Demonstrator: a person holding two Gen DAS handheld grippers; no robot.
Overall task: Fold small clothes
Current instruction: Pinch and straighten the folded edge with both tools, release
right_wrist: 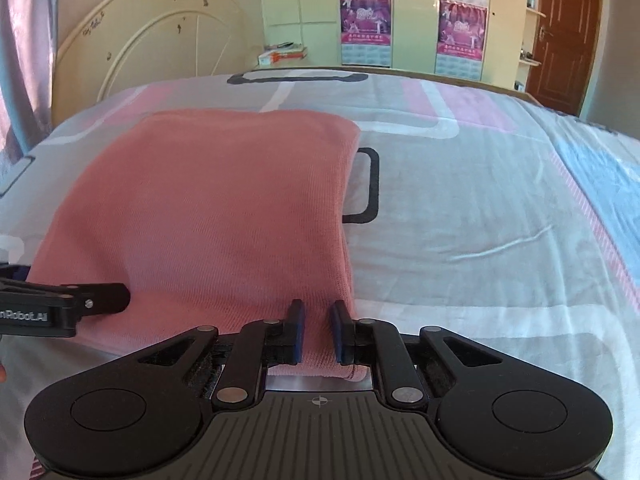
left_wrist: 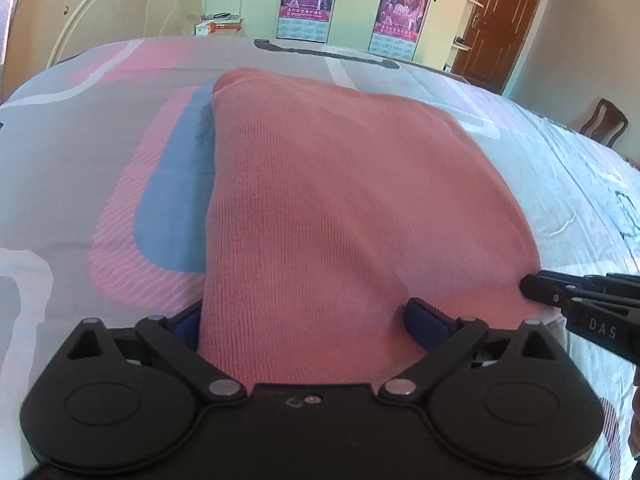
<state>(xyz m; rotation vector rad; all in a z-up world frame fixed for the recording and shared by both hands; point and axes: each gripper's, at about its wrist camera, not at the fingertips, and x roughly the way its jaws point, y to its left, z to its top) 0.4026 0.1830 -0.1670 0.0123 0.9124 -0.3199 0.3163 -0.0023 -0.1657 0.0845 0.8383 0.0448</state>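
Left wrist view: the pink garment (left_wrist: 340,208) is spread on the bed (left_wrist: 80,152); its near edge is straddled by the widely parted left gripper (left_wrist: 308,320). Right wrist view: the garment's near right corner is pinched by the narrowed right gripper (right_wrist: 318,332).

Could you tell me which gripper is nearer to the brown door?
Right. The right gripper is at the cloth's door-side near corner; the left gripper is on the far side from the door.
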